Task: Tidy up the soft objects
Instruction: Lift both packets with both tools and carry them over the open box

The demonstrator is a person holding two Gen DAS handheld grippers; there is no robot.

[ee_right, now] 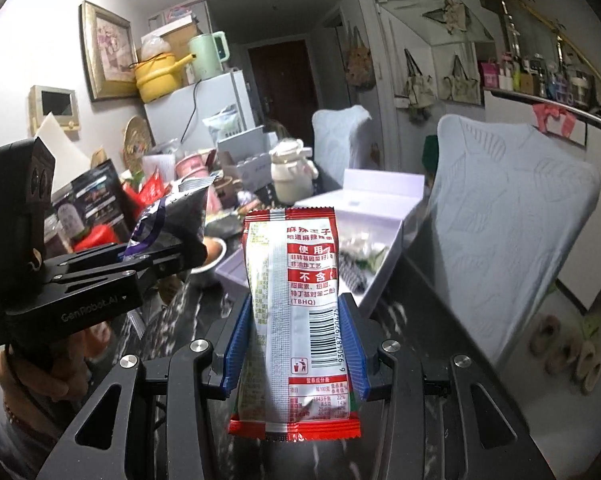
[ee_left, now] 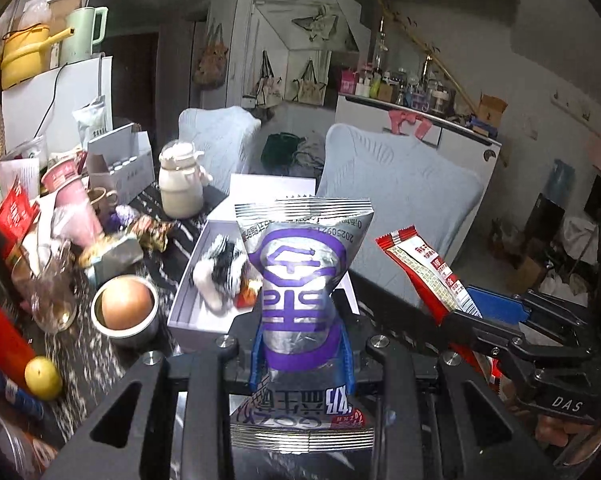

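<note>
A: Left gripper (ee_left: 302,354) — pose?

B: Held up above the table (ee_left: 100,356), pointing forward and somewhat down. Its 2 blue pads pinch a silver pouch (ee_left: 300,280) at the waist; the foil is squeezed narrow there. From the right wrist view the same gripper (ee_right: 160,248) sits off to the left, body level, with a hand (ee_right: 44,364) wrapped round its grip below.

A: Right gripper (ee_right: 296,344)?

B: Also raised, same slant. Pads clamp a red packet (ee_right: 296,304) from both sides, about mid-length. In the left view it (ee_left: 466,312) comes in from the right edge, packet (ee_left: 424,272) sticking up at a tilt.

A: Pouch appearance?

B: Silver foil, purple emblem and band, crimped seals at both ends, printed date near the top. Upright, puffed above and below the pinch. In the right view it (ee_right: 172,216) leans left.

A: Packet?

B: Flat, red crimped ends, pale back panel with red label blocks, barcode, a bin symbol. Stands nearly upright, slightly bowed.

A: Location of both?

B: In the air over the near table edge, clear of the surface. Beyond them lies an open white box (ee_left: 192,300) with a black-and-white plush (ee_left: 220,272) inside. Left of the box, a metal cup (ee_left: 126,312); nearer, a yellow fruit (ee_left: 43,378).
</note>
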